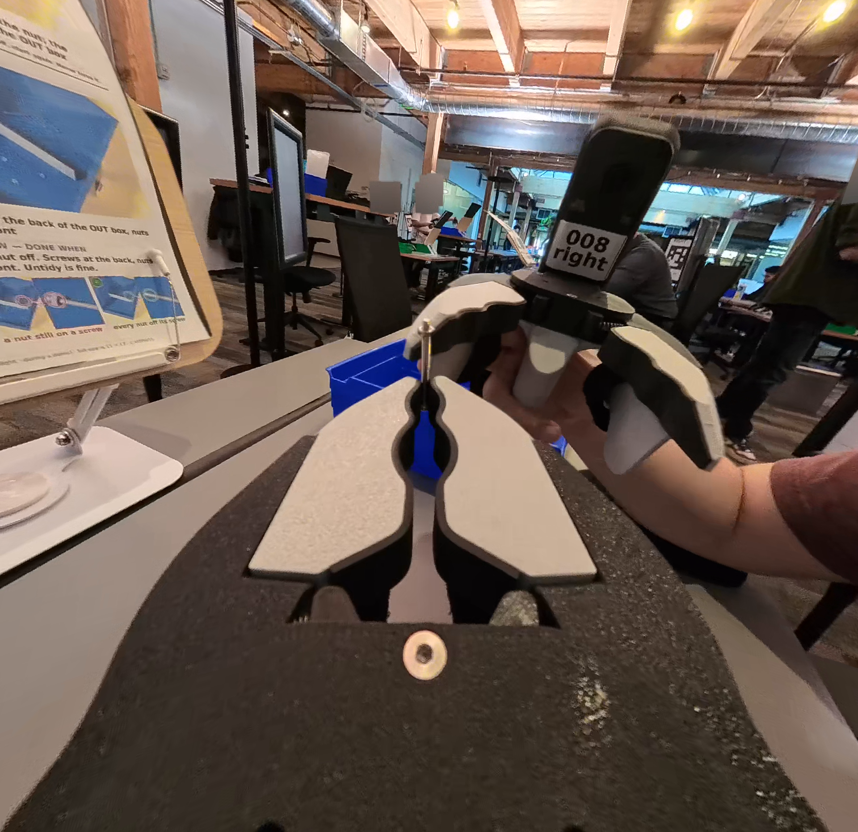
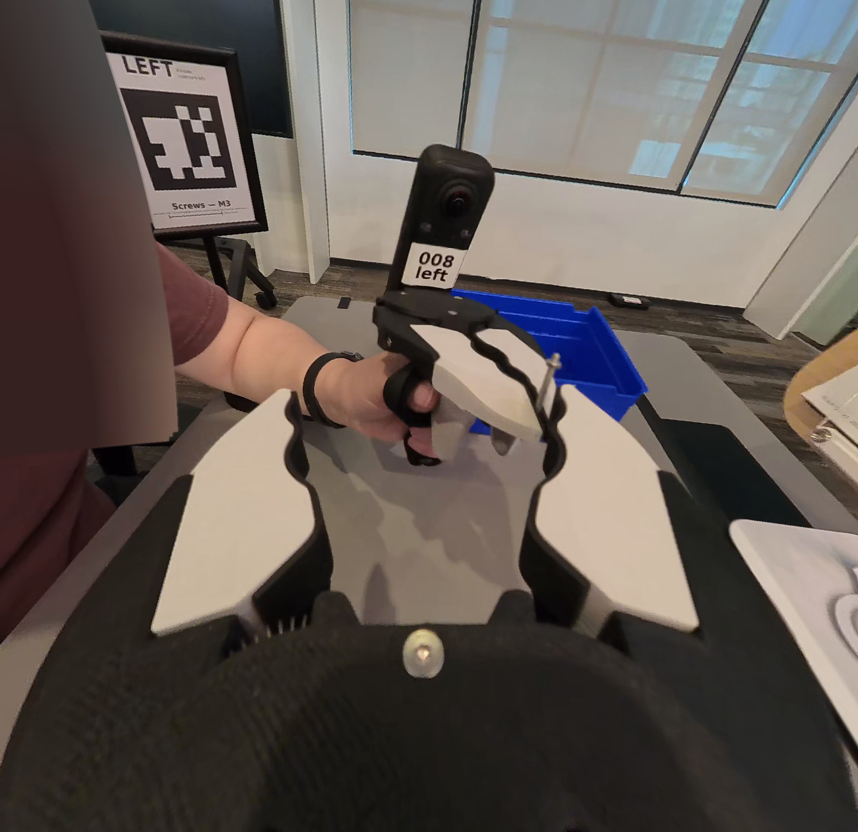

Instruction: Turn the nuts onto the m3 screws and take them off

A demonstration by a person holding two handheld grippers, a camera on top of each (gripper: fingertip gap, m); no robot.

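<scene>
steel screw [image 1: 425, 359] upright in left gripper [image 1: 425, 394], blue bin [image 2: 589, 341] interior only from right wrist

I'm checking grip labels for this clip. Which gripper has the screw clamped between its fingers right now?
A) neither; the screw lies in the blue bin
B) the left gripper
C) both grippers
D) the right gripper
B: the left gripper is shut on the upright screw, while the right gripper stands wide open, one finger close beside the screw's head.
</scene>
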